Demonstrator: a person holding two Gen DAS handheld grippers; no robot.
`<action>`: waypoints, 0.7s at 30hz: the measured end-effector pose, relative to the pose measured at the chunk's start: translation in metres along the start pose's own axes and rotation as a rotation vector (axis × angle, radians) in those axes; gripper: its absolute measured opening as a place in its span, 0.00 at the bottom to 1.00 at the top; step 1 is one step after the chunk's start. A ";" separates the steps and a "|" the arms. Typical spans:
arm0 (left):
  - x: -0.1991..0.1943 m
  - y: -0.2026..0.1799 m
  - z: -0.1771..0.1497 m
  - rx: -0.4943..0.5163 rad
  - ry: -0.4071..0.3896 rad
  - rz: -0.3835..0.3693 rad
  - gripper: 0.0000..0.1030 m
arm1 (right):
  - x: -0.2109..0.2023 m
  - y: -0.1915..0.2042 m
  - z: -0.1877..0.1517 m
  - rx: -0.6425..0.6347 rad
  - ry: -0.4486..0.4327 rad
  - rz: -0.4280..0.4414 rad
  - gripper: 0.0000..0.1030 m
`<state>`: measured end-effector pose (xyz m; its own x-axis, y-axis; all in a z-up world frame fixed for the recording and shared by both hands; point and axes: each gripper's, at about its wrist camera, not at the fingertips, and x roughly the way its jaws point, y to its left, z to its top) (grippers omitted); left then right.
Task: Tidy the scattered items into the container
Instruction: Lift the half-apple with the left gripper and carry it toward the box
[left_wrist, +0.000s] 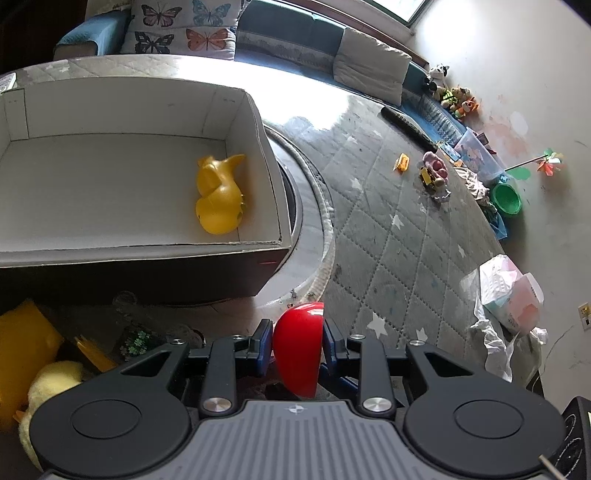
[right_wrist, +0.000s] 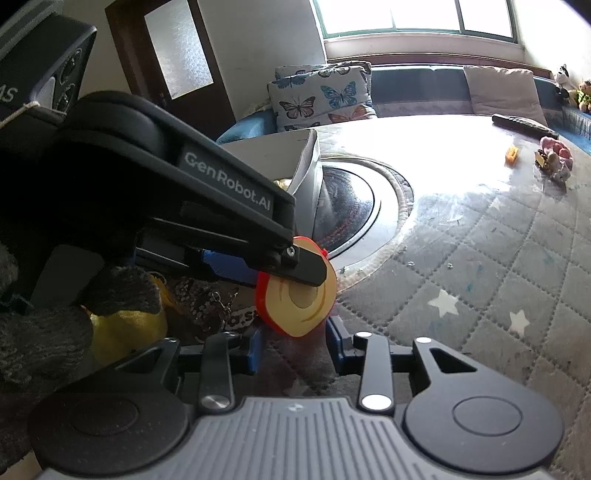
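Fingers (left_wrist: 264, 341) of the left gripper (left_wrist: 297, 345) are clamped on a red toy apple half (left_wrist: 299, 347), pads on its two sides, low over the mat just in front of the box. Right gripper (right_wrist: 295, 350): jaws look parted around empty space, but reads fully closed with nothing held; the apple half (right_wrist: 299, 299) sits just ahead of it, cut face toward that camera.

Left to right: yellow plush and yellow plastic bits (left_wrist: 26, 347) at the near left, white cardboard box (left_wrist: 266, 147) with a yellow toy duck (left_wrist: 219, 195) lying in its right corner, then the held apple, then loose toys (left_wrist: 434, 175) and a green bowl (left_wrist: 506, 197) well apart at far right.

Apple half is likely light, hard, smooth plastic, so it could slip or twist; best held across the flat face and dome, as now. Next call: lift over the box wall, release inside.

Surface is a quilted grey mat (left_wrist: 399, 236) with stars, glossy in places. Sofa with butterfly cushions (left_wrist: 181, 26) behind, bright window, plastic bags (left_wrist: 506, 295) at right.
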<state>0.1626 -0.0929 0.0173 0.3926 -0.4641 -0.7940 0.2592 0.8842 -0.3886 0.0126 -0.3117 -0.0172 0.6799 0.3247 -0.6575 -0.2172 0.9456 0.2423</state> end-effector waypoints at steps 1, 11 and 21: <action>0.001 0.000 0.000 0.001 0.002 0.000 0.30 | 0.000 0.000 0.000 -0.002 -0.001 0.000 0.35; 0.004 0.001 -0.001 0.006 0.015 -0.005 0.31 | -0.004 -0.001 0.003 0.004 -0.018 0.011 0.40; 0.000 0.003 -0.006 -0.010 0.016 -0.020 0.30 | -0.006 0.005 0.002 -0.010 -0.024 0.010 0.33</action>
<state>0.1583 -0.0897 0.0128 0.3732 -0.4807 -0.7935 0.2577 0.8754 -0.4091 0.0088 -0.3094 -0.0103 0.6943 0.3338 -0.6376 -0.2311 0.9424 0.2417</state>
